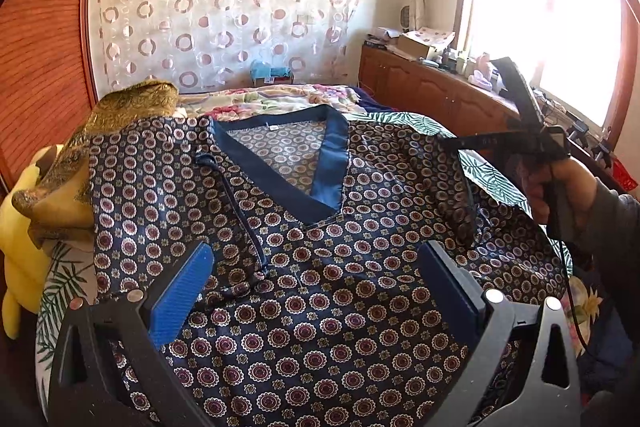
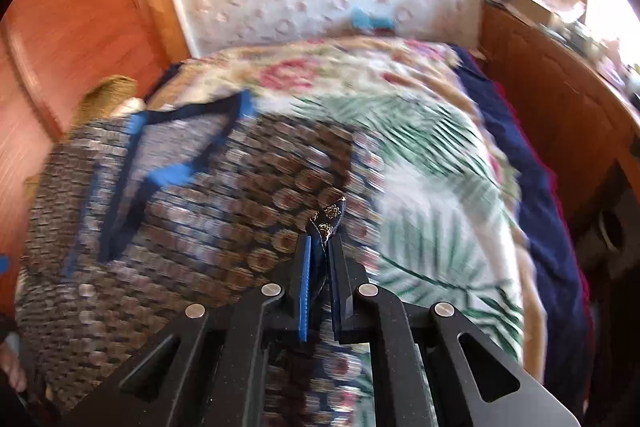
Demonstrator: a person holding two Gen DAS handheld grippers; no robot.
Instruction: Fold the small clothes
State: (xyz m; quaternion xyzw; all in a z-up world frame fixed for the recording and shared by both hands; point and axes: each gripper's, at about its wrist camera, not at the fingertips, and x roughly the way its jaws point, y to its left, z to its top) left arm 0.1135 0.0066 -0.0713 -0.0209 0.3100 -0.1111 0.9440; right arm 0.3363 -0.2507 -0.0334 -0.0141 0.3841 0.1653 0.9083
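Note:
A dark blue patterned shirt (image 1: 320,307) with a plain blue V-neck collar (image 1: 332,163) lies spread face up on the bed. My left gripper (image 1: 316,287) hovers just above its chest, open, with nothing between its blue pads (image 1: 182,295). In the right wrist view my right gripper (image 2: 320,243) is shut on a pinched edge of the shirt (image 2: 330,217) at its right side. The left wrist view shows that gripper (image 1: 448,143), held by a hand (image 1: 560,187), lifting the right sleeve (image 1: 460,195) off the bed.
A yellow plush toy (image 1: 20,227) and gold cloth (image 1: 120,115) sit at the bed's left edge by a wooden panel. A floral blanket (image 1: 272,99) lies beyond the shirt, over a leaf-print sheet (image 2: 432,155). A cluttered wooden cabinet (image 1: 432,91) runs under the window at right.

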